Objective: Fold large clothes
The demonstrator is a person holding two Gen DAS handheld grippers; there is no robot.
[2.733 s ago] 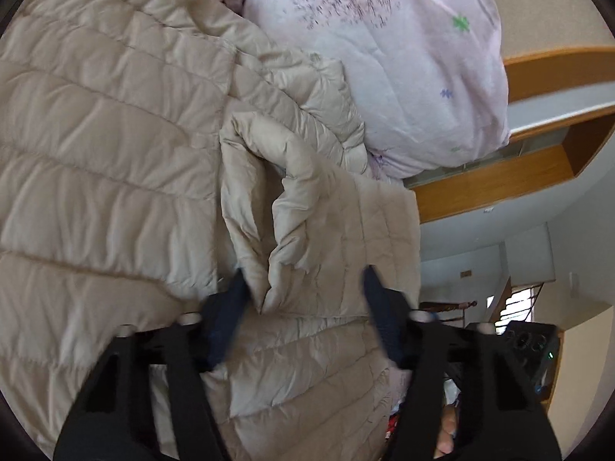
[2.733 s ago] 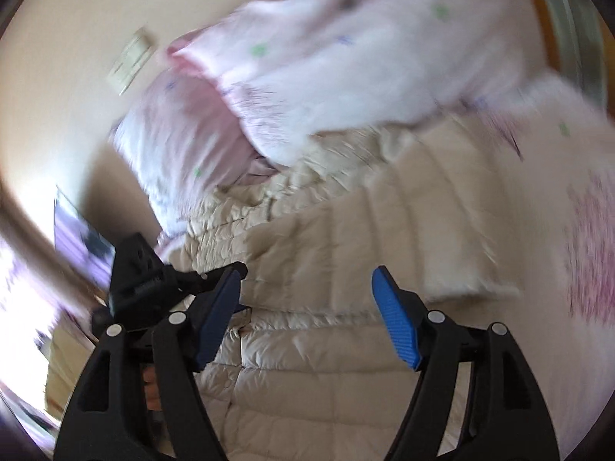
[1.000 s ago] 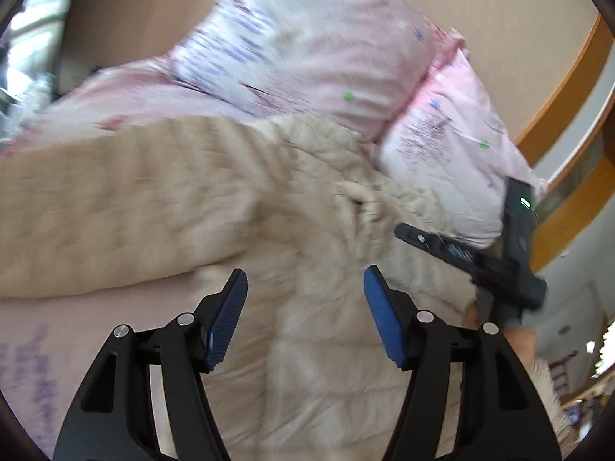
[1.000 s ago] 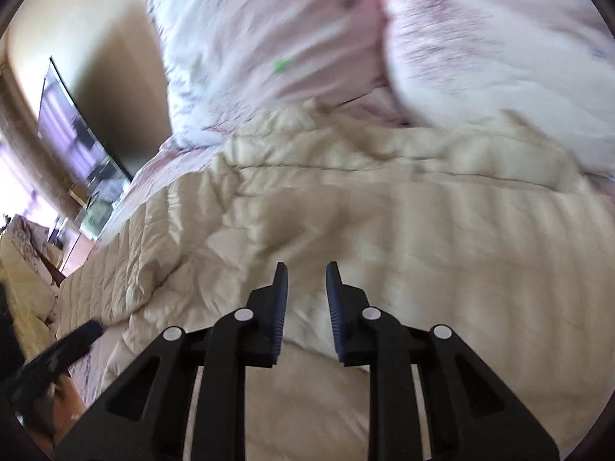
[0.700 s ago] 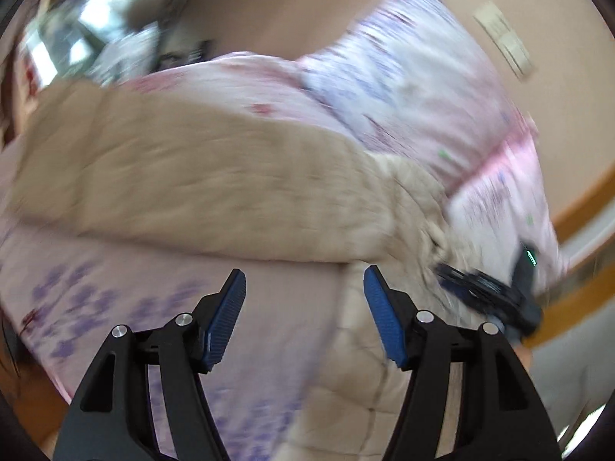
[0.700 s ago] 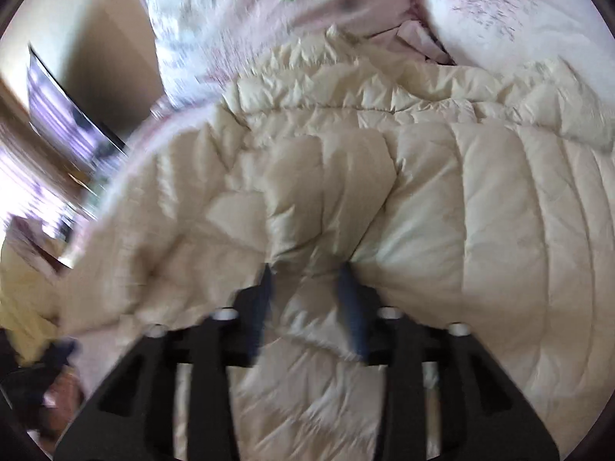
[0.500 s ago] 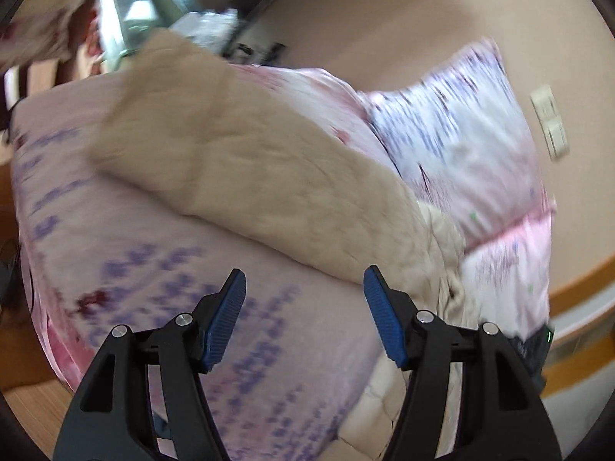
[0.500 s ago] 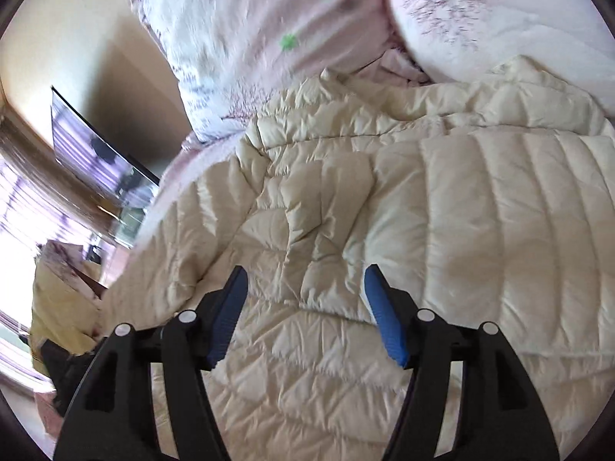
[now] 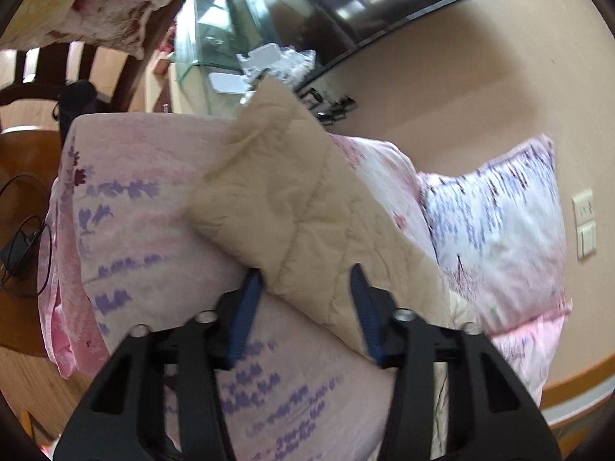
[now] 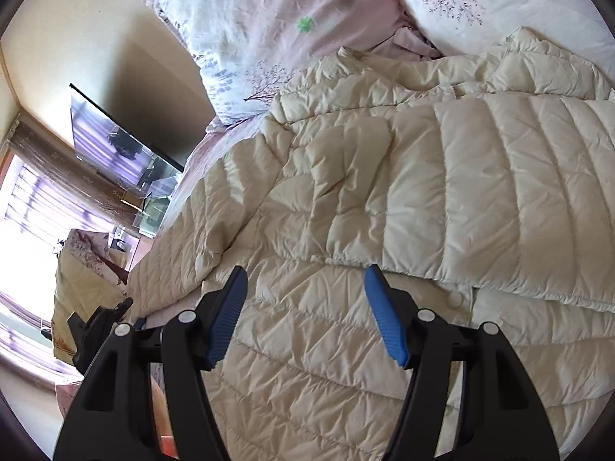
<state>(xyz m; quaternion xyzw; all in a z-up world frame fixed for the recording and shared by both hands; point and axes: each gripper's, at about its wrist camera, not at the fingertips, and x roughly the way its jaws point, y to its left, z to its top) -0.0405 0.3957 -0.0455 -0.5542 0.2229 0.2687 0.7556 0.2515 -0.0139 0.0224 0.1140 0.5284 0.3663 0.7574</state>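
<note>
A large beige quilted down coat lies spread on the bed, one panel folded over its body. In the left wrist view its lower end stretches away over the pink bedsheet. My left gripper is open, its blue pads on either side of the coat's edge; whether they touch it I cannot tell. My right gripper is open and empty, just above the coat's middle near the folded panel's edge.
Two floral pillows lie at the head of the bed against the wall. A wall TV and a glass cabinet stand beyond the bed's far side. Wooden floor with cables shows at the left.
My left gripper swung away from the coat's upper part to its lower end and now straddles the edge. My right gripper opened, letting go of the coat fold, and drew back slightly.
</note>
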